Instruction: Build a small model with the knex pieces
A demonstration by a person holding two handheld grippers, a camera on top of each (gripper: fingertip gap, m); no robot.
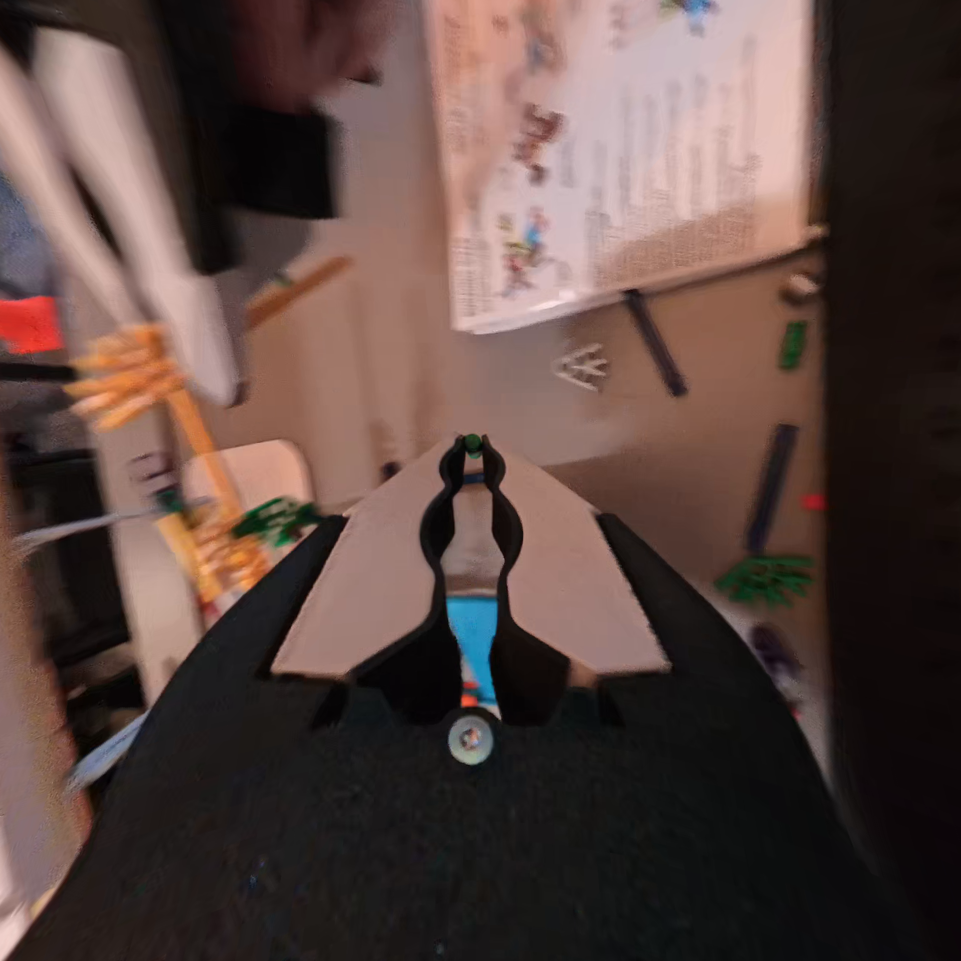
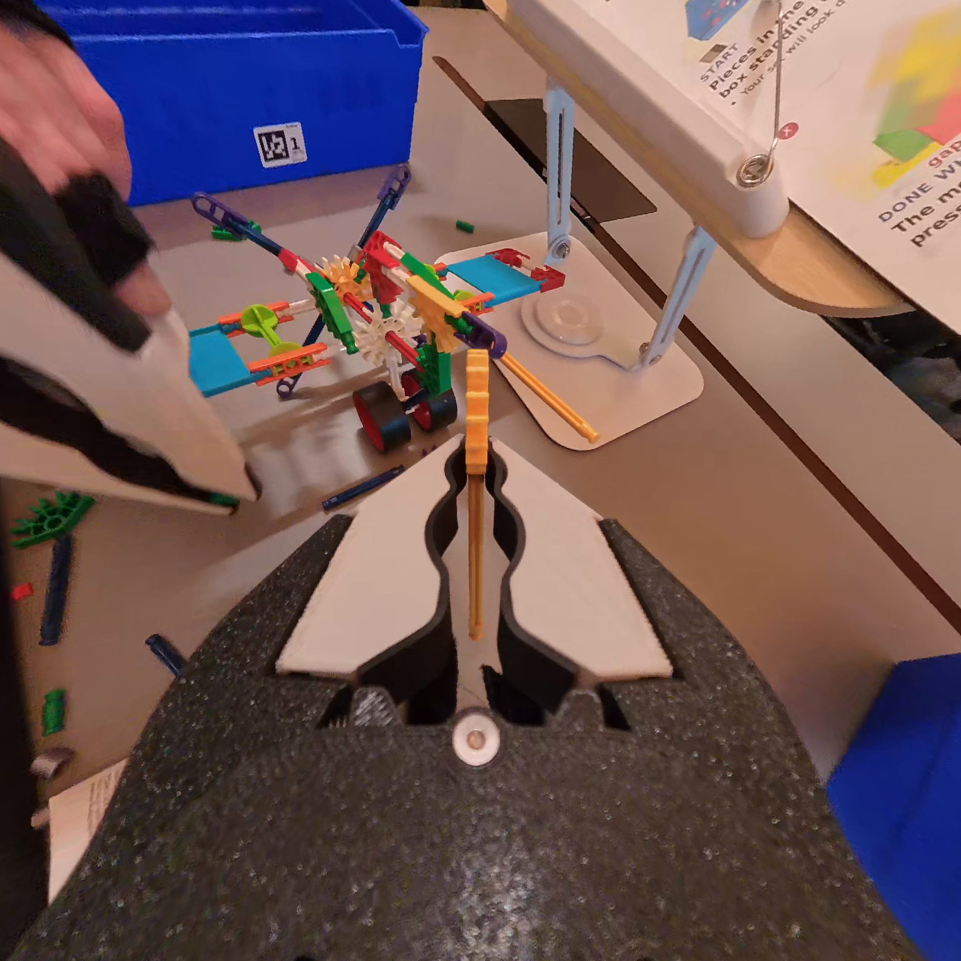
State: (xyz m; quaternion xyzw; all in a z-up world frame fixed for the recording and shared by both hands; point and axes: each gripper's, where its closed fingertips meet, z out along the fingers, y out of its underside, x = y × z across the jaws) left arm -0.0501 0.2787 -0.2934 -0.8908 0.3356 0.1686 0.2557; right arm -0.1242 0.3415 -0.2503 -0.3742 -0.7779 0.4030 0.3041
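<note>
Beige tabletop (image 2: 702, 520) under warm light, white tilted document stand (image 2: 650, 104), blue storage bin (image 2: 234, 78) behind

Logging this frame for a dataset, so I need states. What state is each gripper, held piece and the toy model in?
left gripper: shut on small green piece
right gripper: shut on yellow connector with its rod
toy model: assembled, standing on wheels on the table
blue bin: open-topped, contents hidden

I work at what looks like a lab or data-collection bench: a beige surface (image 2: 676, 520) strewn with toy building rods, a tagged blue bin (image 2: 234, 93), and an instruction sheet (image 2: 858, 130) on a stand.
</note>
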